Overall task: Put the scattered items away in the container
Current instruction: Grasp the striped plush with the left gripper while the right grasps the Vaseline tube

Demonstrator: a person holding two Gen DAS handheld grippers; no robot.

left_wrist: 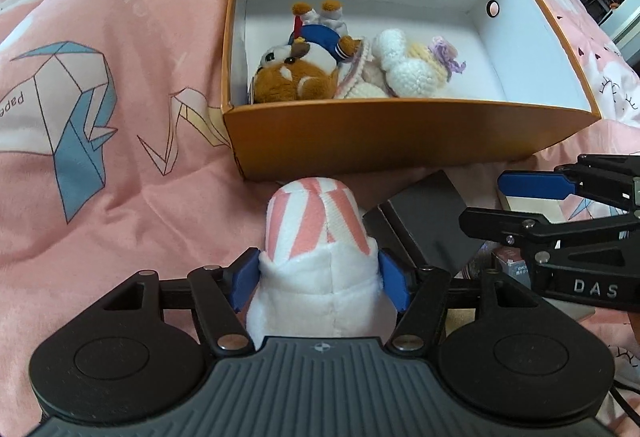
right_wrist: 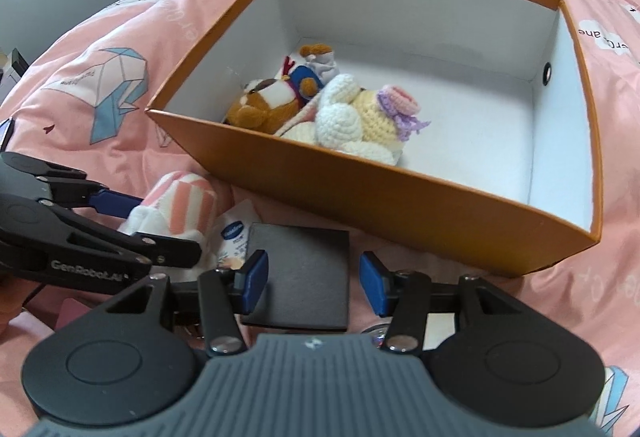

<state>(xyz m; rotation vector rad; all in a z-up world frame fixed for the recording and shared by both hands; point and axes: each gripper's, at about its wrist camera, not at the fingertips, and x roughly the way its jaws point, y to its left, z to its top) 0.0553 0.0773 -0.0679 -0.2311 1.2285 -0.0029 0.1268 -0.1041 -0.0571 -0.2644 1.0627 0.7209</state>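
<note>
Left gripper (left_wrist: pixel 320 275) points steeply down over the bed; jaws spread wide with the pink-and-white striped plush (left_wrist: pixel 316 241) sitting between the blue pads (left_wrist: pixel 246 273). Pads look flush against the plush's white lower part on both sides, but no clear squeeze visible, so not calling it a firm pinch. The plush's striped end sticks out past the fingertips, toward the box.

Orange cardboard box (left_wrist: pixel 400 141) lies just beyond the left gripper's fingertips, open top, white inside. In its near-left corner: a brown plush animal in a blue outfit (left_wrist: pixel 300 65), head toward the gripper. Touching it on the right is a crocheted white-and-yellow doll (left_wrist: pixel 404 65) with a purple bit on top.

Right gripper (right_wrist: pixel 313 283) is half spread, nothing between its pads. Under and just ahead of its fingertips lies a flat dark square box (right_wrist: pixel 304 269) on the pink bedspread (right_wrist: pixel 120 141); pads are not touching it. The orange box is ahead and to the right of this gripper, its near wall just past the dark box.

To the right gripper's left: a small Vaseline tube (right_wrist: pixel 234 237), partly under the dark box's edge, then the striped plush with the left gripper around it. The two grippers are near each other, side by side and apart. A small packet (left_wrist: pixel 516 265) shows below the right gripper in the left view; label unreadable.
</note>
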